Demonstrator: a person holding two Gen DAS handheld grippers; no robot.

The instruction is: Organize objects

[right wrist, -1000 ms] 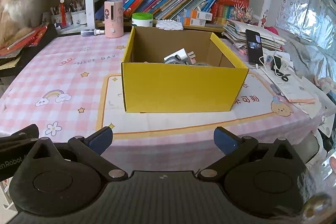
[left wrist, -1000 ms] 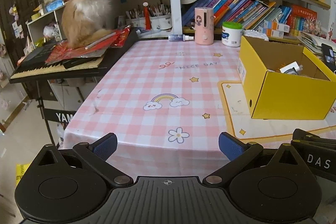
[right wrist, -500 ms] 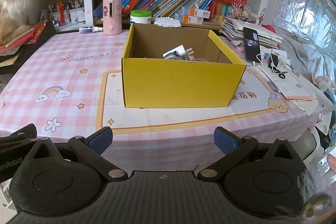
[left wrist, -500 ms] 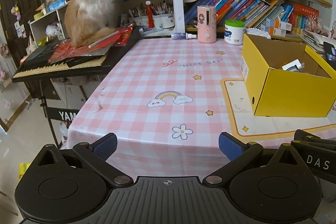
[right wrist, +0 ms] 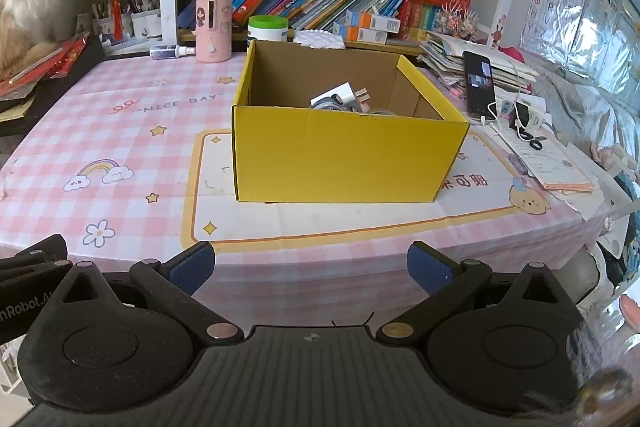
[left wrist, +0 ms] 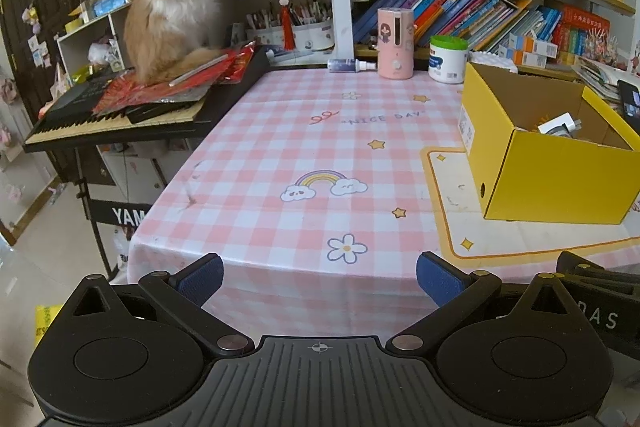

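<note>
An open yellow cardboard box stands on a white mat on the pink checked table. Inside it lie a white plug adapter and some cable. The box also shows at the right of the left wrist view, with the adapter in it. My left gripper is open and empty, held off the table's front edge. My right gripper is open and empty, in front of the box and off the front edge.
A pink dispenser, a white jar with a green lid and a small spray bottle stand at the table's back. A cat sits on a keyboard to the left. A phone, cables and papers lie right of the box.
Both grippers have drawn back from the table and risen a little; the table and box look farther away. Both stay open and empty.
</note>
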